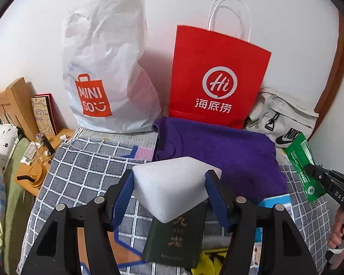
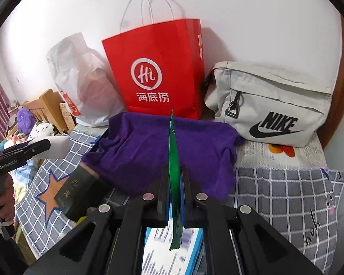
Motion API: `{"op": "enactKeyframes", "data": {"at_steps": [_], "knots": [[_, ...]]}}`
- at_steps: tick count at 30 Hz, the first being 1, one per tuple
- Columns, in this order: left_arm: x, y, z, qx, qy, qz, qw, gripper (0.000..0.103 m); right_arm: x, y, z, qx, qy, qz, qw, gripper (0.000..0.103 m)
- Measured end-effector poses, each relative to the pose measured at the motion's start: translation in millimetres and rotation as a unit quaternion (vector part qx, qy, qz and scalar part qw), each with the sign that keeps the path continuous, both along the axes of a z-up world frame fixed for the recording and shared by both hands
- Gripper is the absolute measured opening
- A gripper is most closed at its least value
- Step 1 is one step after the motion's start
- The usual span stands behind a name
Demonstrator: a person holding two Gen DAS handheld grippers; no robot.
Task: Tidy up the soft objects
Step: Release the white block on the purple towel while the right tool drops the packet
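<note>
Left hand-held gripper (image 1: 169, 190) clamped on a white foam block (image 1: 172, 188), blue pads pressing its 2 sides, held in the air in front of the purple towel (image 1: 220, 155). Right hand-held gripper (image 2: 174, 183) pinched tight on a thin green sachet (image 2: 173, 160), edge-on in the right wrist view, standing upright over the near edge of the purple towel; same green sachet seen flat in the left wrist view, to the right of the towel. Purple towel lying rumpled on a grey checked cloth (image 2: 282, 194). Directly behind the towel, against the white wall, a red paper bag (image 2: 158, 68) with white rope handles, standing upright. Left of the red bag and behind the towel's left corner, a white Miniso plastic bag (image 1: 103, 68). Right of the towel and touching its far right corner, a pale grey Nike pouch (image 2: 270, 105). In front of the towel, towards the left, a dark green box (image 1: 174, 238) with gold characters, under the foam block in the left wrist view. Near the towel's front edge, beneath the right gripper, a blue and white box (image 2: 162, 252), blurred. Far left of the towel, a wooden headboard (image 1: 13, 100).
</note>
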State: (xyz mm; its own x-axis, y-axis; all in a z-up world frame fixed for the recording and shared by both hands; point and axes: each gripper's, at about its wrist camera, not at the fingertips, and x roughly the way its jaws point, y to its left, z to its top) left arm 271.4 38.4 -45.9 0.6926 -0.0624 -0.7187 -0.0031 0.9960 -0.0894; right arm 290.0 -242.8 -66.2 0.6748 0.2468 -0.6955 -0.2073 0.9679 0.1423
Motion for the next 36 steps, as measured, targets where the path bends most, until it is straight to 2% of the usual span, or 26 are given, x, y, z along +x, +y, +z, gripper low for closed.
{"op": "enactKeyframes", "data": {"at_steps": [18, 26, 30, 36], "knots": [[106, -15, -46, -0.002, 0.047, 0.009, 0.9988, 0.061, 113, 6, -50, -0.016, 0.045, 0.018, 0.999, 0.007], [152, -30, -63, 0.007, 0.071, 0.007, 0.9974, 0.061, 137, 1, -84, -0.029, 0.084, 0.022, 0.996, 0.007], [173, -32, -73, -0.002, 0.082, 0.007, 0.9966, 0.061, 142, -2, -100, -0.029, 0.099, 0.021, 0.994, 0.007], [192, -34, -86, -0.003, 0.096, 0.012, 0.9953, 0.061, 144, -9, -107, -0.016, 0.105, 0.022, 0.994, 0.007]]}}
